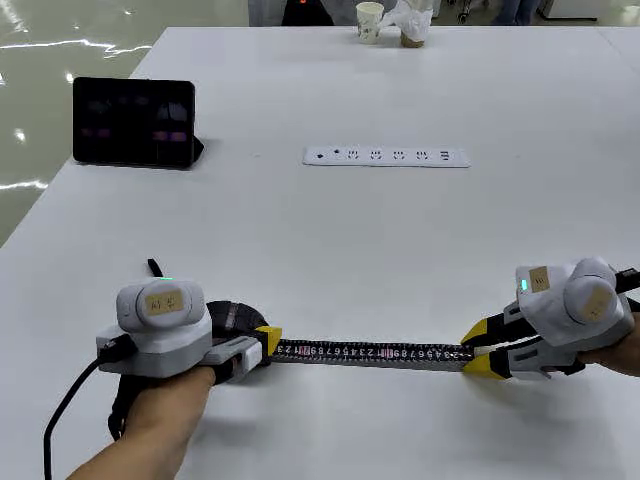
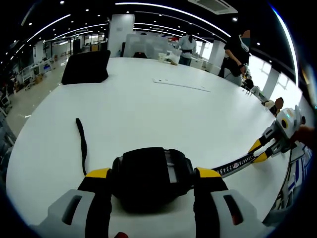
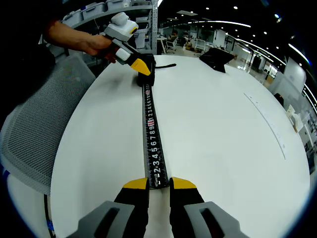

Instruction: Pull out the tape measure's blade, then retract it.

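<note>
Head view: tape measure case sits by the worktop edge nearest the person, with the left gripper jaws clamped across it. Blade lies flat, parallel to that edge, out to the right gripper, whose jaws are pinched on its far end. Long axis = the line between the two grippers. Retracting should mean the right one rides along it toward the case.

Left gripper view: case squeezed between the jaws, blade leaving to the right. This shows the grip on the case body, which the head view half hides.

Right gripper view: numerals up, blade straight, no twist. Jaws nearly together on the end. Hook or bare blade in the pinch, can't tell.
</note>
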Tool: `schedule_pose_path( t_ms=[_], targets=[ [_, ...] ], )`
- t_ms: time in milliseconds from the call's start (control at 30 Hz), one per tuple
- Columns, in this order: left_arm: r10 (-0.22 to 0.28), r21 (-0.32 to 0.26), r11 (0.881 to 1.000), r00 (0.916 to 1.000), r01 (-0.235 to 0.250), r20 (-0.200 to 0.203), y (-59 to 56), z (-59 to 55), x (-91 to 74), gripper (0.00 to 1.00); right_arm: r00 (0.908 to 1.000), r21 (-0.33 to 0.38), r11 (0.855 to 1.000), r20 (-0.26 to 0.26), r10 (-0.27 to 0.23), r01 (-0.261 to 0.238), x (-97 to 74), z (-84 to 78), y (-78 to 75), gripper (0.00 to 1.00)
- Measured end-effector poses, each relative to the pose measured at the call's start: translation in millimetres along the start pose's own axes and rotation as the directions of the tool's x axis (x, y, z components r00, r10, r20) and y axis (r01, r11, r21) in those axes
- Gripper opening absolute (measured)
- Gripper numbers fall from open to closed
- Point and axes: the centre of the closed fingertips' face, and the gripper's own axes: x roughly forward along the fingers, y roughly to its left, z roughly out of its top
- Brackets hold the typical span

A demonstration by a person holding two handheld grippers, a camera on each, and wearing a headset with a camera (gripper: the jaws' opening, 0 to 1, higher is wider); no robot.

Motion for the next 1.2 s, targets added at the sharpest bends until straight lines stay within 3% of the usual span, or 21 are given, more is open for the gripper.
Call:
schedule_pose_path(
  t_ms=[567, 1200],
  targets=[
    [0.017, -0.005, 1.000, 0.9998, -0.017, -0.007, -0.2, -2.0, 1.9, 0.63, 0.9997, 0.012, 1.000, 0.024, -0.008, 0.008, -0.8, -0.8, 4.6, 0.11],
    [0.071, 0.014, 0.997, 0.9972, -0.071, -0.021, 1.8, -3.1, 5.1, 0.64, 0.9995, -0.008, 1.000, 0.029, -0.012, 0.012, -0.6, -2.2, 3.5, 0.09]
  ],
)
